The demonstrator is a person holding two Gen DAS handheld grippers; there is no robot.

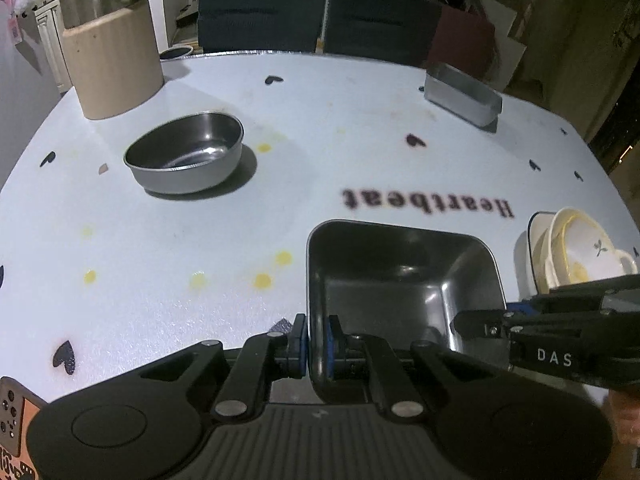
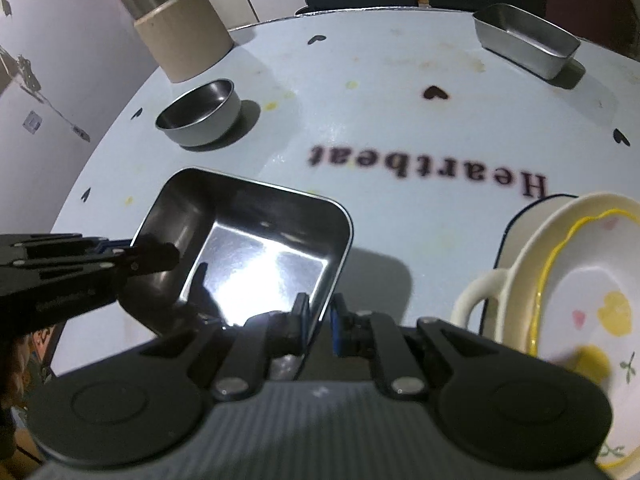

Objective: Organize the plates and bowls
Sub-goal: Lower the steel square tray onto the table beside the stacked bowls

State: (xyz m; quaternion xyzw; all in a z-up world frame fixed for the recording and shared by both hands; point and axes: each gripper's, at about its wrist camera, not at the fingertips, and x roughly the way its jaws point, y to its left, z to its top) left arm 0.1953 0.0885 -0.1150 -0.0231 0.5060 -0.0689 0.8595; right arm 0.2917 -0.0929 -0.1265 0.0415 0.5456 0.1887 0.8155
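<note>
A square steel tray hangs just over the pale blue table, tilted, with its shadow on the cloth beside it. My left gripper is shut on the tray's left wall, blue pads on either side of the rim. My right gripper is shut on the opposite wall. Each gripper shows in the other's view: the right gripper and the left gripper. A round steel bowl stands to the far left. A stack of cream ceramic dishes sits at the right.
A rectangular steel tin stands at the far right of the table. A beige canister with a steel pot in it is at the far left. Two dark chairs stand behind the far edge.
</note>
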